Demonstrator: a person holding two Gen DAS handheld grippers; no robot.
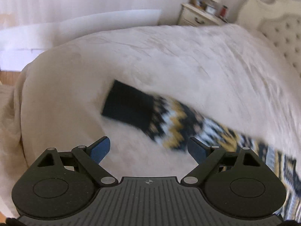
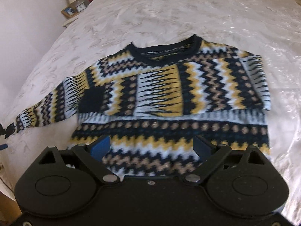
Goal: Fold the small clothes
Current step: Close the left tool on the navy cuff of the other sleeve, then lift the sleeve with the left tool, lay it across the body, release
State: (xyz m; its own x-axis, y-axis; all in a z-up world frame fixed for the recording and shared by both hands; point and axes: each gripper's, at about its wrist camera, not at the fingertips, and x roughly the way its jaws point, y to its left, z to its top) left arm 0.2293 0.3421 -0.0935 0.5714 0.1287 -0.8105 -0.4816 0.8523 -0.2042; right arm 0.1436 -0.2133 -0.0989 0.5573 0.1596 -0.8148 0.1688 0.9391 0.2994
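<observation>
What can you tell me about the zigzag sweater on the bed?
The sweater is a thick-looking knit with zigzags, dots and spikes in navy, yellow, white and tan, and a dark round collar. It lies flat on the pale bedspread, front up, collar toward the far end of the bed. One sleeve is folded across the chest, its dark cuff lying on the pattern. The other sleeve stretches out sideways, ending in a plain dark cuff. Nothing grips it.

Soft daylight fills both views, bright and slightly washed out. Glare whitens the bed [image 2: 263, 37] at right in the right wrist view. Motion blur smears the sweater [image 1: 169, 120] in the left view. Fisheye bending curves the edges, with dark corners.
</observation>
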